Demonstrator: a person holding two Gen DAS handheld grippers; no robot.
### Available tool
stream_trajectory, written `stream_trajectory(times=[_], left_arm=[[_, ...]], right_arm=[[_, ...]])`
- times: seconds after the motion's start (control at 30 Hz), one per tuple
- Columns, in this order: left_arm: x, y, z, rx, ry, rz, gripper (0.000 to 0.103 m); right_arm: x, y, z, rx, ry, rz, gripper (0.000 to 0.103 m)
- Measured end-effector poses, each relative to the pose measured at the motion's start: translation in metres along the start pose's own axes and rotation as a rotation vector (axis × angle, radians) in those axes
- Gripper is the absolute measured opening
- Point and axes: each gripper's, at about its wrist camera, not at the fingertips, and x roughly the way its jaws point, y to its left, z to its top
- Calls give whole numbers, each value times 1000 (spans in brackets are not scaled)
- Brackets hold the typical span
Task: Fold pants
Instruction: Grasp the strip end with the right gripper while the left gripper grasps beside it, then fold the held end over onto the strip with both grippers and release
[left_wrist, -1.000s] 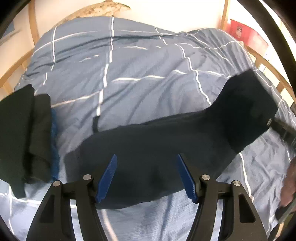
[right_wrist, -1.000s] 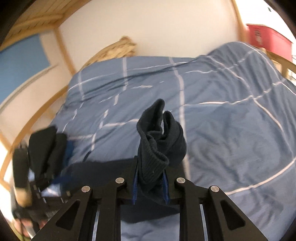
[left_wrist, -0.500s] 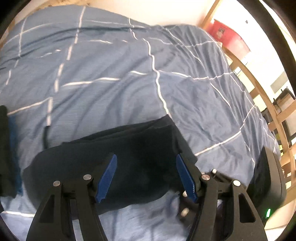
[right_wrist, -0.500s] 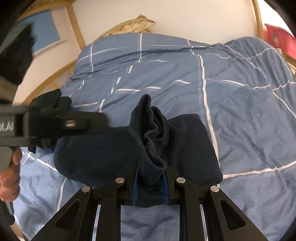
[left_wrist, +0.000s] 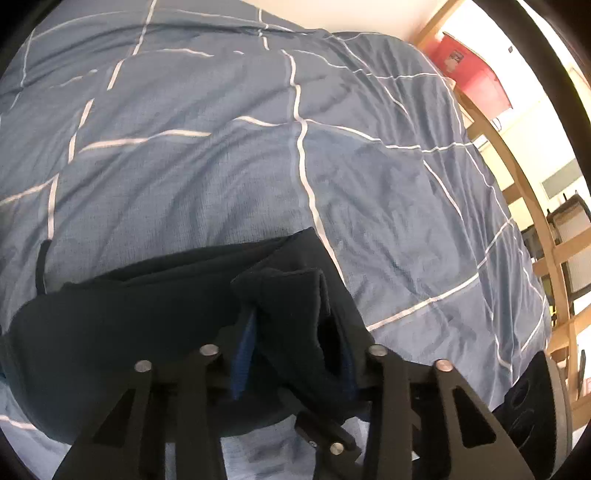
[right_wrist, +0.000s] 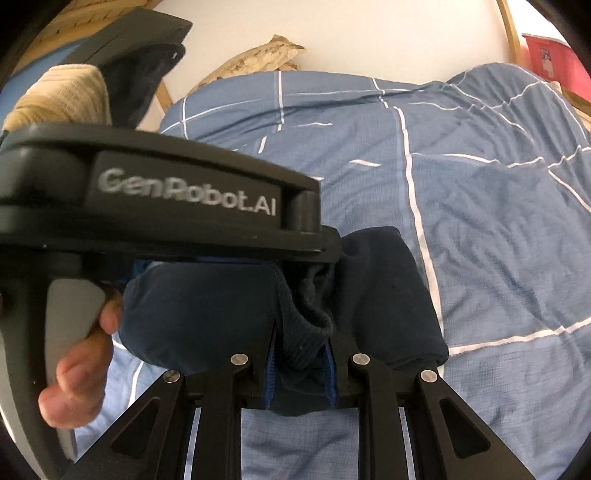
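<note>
Pants folded over once on the bed, both grippers pinching the near edge; more folds prob. left.

L wrist view: your left gripper (left_wrist: 295, 354) has just been closing, jaws now narrow w/ a bunch of the dark pants (left_wrist: 122, 332) between the pads; pants lie on the blue duvet (left_wrist: 221, 177). R wrist view: your right gripper (right_wrist: 301, 363) sits clamped on the ribbed hem of the pants (right_wrist: 380, 295); left gripper's body crosses just above, a hand (right_wrist: 85, 373) on its handle; I'd judge another fold due, then smoothing.

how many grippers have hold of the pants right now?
2. The left gripper pinches a bunched edge of the pants; the right gripper clamps the ribbed hem beside it.
</note>
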Motion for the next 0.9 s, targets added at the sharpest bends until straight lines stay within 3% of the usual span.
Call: stream_trajectory(times=[0.07,0.17,0.63,0.9], left_arm=[[-3,-1,0,9,-14,4,23],[-10,-1,1,17,-32,-8,19],[-76,24,-1,42,-145,-77,18],[-117,78,-16,39,-179,-63,18]], right_arm=[[0,-1,-1,6,-1,3,22],[-1,-1,-2,7,-5,1,22],[-26,42,12,-43,-81,8,22],[-25,97,18,-89,-91,51,22]])
